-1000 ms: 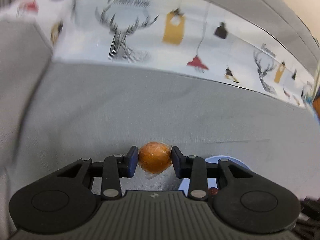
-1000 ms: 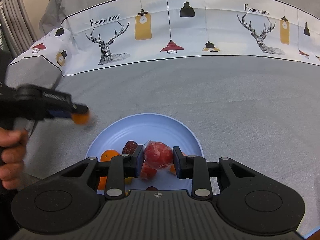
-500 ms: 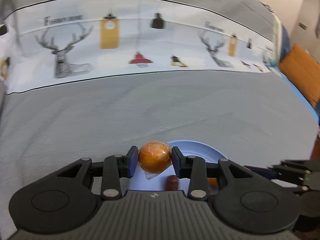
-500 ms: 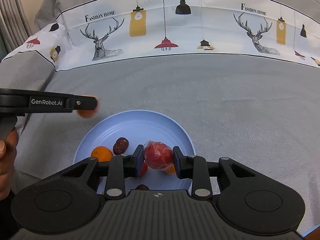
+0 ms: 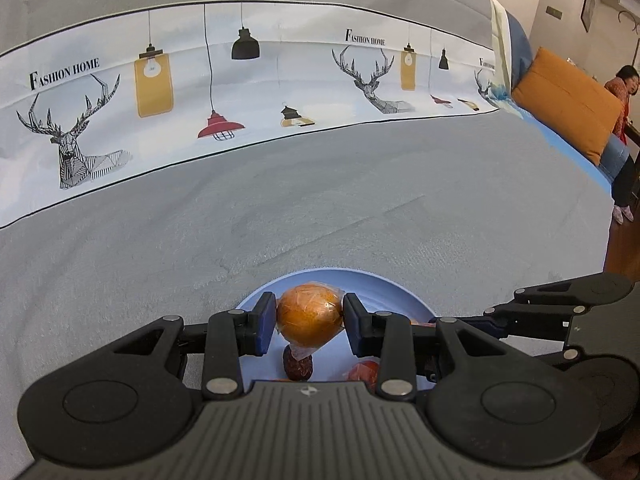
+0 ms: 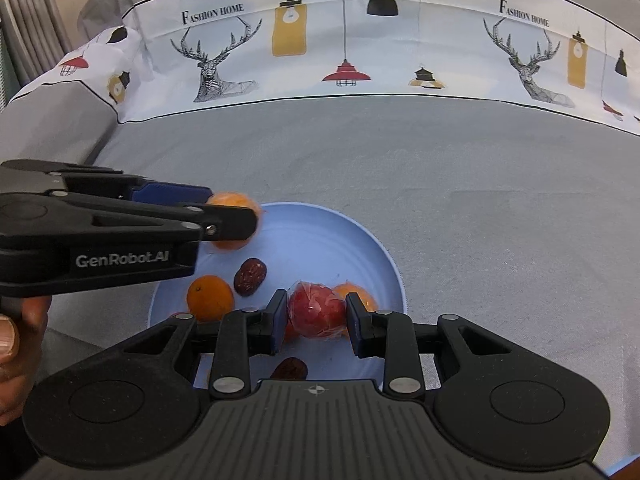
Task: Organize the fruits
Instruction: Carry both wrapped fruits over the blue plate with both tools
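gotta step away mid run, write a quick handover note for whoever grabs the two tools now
Left tool: shut on a wrapped orange, held above the far-left rim of the blue plate.
Right tool: shut on a wrapped red fruit, held over the plate.
Lying on the plate: a bare orange, another orange fruit behind the red one, two dark dates.
Done: several fruits are on the plate.
Left: set down both held fruits; whether more fruit waits off the plate cannot be seen.
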Tool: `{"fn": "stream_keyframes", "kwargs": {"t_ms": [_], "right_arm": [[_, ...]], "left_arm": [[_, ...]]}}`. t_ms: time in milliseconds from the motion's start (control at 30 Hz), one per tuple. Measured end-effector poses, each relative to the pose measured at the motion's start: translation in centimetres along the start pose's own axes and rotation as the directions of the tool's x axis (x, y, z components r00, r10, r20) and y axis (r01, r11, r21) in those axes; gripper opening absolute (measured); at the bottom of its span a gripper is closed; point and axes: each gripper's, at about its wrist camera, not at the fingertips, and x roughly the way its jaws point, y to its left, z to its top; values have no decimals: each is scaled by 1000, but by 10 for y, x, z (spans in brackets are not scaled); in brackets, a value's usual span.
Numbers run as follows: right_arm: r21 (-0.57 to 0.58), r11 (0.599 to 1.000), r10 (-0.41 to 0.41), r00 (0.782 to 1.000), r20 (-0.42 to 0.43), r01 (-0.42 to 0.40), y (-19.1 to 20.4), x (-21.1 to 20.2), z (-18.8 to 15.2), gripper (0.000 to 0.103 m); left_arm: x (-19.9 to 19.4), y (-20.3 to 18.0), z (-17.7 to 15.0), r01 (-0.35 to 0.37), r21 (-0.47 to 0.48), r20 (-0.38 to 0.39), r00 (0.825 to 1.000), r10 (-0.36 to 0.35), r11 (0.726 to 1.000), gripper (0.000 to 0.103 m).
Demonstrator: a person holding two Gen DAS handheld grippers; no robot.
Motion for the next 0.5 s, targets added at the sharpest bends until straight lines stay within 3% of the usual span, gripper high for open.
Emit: {"fn": "stream_keyframes", "kwargs": {"t_ms": [500], "right_arm": [[-3, 1000, -24, 999, -25, 24, -3, 2, -3, 32]], "left_arm": [[-1, -2, -2, -4, 17, -7, 1000, 4, 1000, 40]]}}
